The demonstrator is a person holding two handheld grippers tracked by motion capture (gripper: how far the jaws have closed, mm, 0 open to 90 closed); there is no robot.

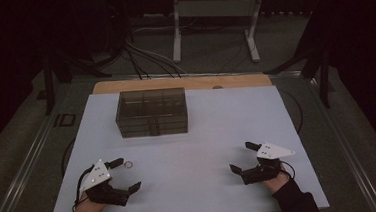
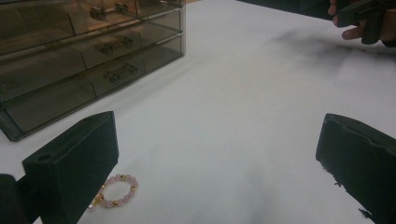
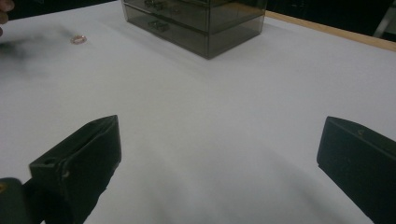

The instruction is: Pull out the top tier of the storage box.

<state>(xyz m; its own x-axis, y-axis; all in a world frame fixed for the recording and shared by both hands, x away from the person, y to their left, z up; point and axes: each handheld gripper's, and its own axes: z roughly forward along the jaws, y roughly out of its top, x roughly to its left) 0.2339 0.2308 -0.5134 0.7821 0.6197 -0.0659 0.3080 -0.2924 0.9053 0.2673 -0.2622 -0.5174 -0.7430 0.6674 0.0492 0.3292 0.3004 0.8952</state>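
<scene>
Black jaws of my left gripper [image 1: 124,175] and right gripper [image 1: 244,157] stand spread, empty. One pink bead bracelet [image 2: 114,191] lies lower left, beside my left jaw. One smoky drawer box [image 1: 151,112] stands upper centre; its handles are resolved in the gripper views.

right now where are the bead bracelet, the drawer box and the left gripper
bead bracelet [image 2: 116,191], left gripper view, on its bead ring
drawer box [image 1: 151,112], high view, on its front face
left gripper [image 1: 128,175], high view, midway between its fingers
</scene>
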